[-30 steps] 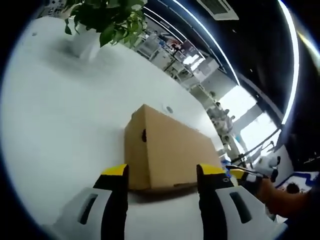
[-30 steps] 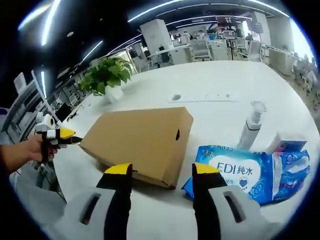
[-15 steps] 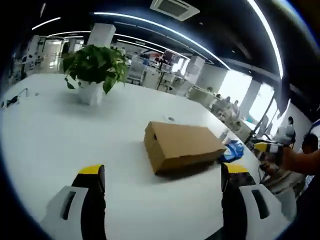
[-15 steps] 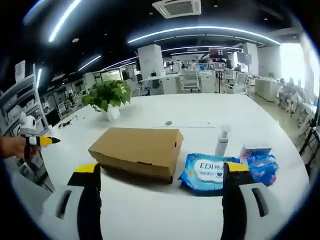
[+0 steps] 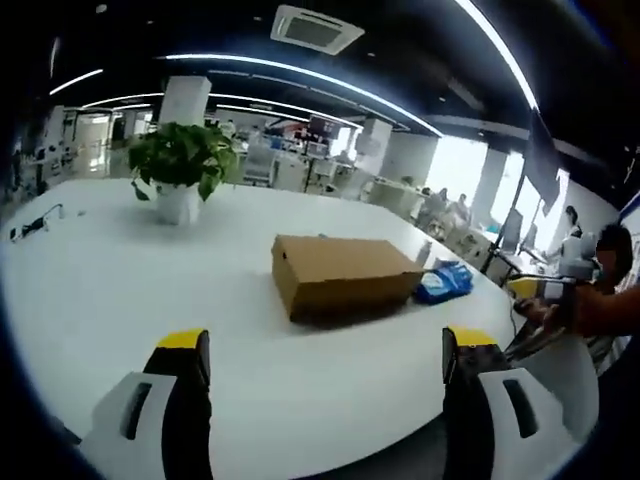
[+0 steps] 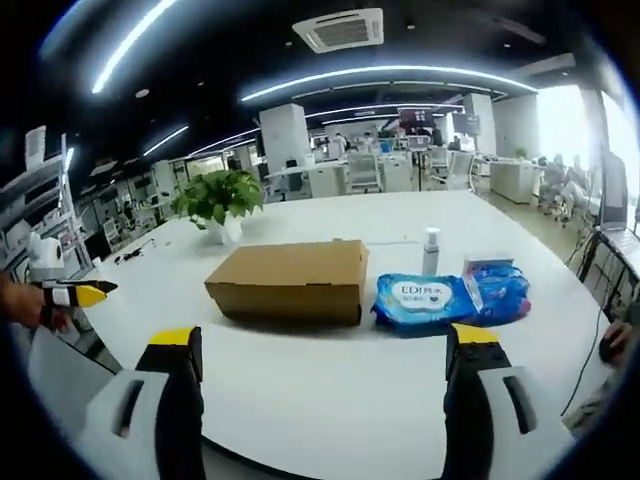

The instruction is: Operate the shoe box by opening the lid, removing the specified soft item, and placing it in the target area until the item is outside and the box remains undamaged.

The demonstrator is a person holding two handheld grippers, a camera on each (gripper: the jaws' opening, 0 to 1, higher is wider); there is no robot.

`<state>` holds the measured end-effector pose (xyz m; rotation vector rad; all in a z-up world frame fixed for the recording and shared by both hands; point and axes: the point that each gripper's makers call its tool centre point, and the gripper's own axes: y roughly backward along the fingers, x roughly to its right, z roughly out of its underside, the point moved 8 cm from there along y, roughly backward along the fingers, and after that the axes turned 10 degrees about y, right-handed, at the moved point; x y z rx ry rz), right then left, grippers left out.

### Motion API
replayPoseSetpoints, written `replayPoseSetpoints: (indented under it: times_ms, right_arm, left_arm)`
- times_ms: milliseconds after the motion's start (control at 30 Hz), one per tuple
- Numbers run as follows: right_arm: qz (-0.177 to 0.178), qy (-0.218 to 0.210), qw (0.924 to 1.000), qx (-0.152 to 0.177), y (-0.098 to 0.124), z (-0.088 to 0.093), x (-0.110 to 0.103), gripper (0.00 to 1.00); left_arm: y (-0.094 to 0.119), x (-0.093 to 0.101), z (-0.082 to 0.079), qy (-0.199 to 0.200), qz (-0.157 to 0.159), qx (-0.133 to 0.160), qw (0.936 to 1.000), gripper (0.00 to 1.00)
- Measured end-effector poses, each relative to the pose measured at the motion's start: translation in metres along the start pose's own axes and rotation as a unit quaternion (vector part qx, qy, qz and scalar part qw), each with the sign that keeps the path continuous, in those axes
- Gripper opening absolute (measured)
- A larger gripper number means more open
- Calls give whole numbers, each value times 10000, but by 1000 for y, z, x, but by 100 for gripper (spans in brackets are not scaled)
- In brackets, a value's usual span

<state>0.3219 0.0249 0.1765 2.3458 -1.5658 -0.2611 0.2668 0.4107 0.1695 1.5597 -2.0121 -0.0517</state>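
A brown cardboard shoe box [image 5: 340, 275] [image 6: 290, 281] lies shut on the white table [image 5: 130, 290] [image 6: 330, 370], lid down flat. My left gripper [image 5: 328, 355] is open, well back from the box over the table's near edge. The right gripper [image 6: 322, 355] is open too, also far short of the box. In the left gripper view the right gripper's yellow tip [image 5: 525, 288] shows at the right, in a person's hand. The left gripper's yellow tip [image 6: 80, 294] shows at the left of the right gripper view.
A potted green plant [image 5: 180, 165] [image 6: 220, 198] stands at the table's far side. Next to the box lie a blue wipes pack [image 6: 425, 298] [image 5: 443, 283], a second blue packet [image 6: 500, 290] and a small white bottle [image 6: 431, 250]. Office desks and chairs lie beyond.
Both views have pulled back and the box looks smaller and farther. A second ago the jaws of both grippers stood much closer together; they now stand wide apart.
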Motion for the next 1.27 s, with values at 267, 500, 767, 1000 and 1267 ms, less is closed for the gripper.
replayPoseSetpoints:
  times_ms: [267, 500, 767, 1000, 1267]
  right_arm:
    - [172, 302, 9992, 193, 9, 1, -13, 96]
    - [498, 418, 9975, 262, 14, 4, -10, 93]
    - [754, 104, 9969, 221, 21, 13, -5, 90]
    - [716, 176, 9970, 217, 20, 14, -9, 95]
    - [657, 256, 9975, 88, 19, 17, -10, 93]
  left_arm:
    - [-1, 1, -6, -646, -253, 324, 9971, 100]
    - [-1, -3, -10, -1002, -327, 645, 9923, 97]
    - [-1, -6, -7, -929, -325, 568, 9935, 100]
    - [0, -6, -6, -955, -299, 556, 9934, 100]
    - [0, -6, -3, -914, -283, 491, 9942, 100]
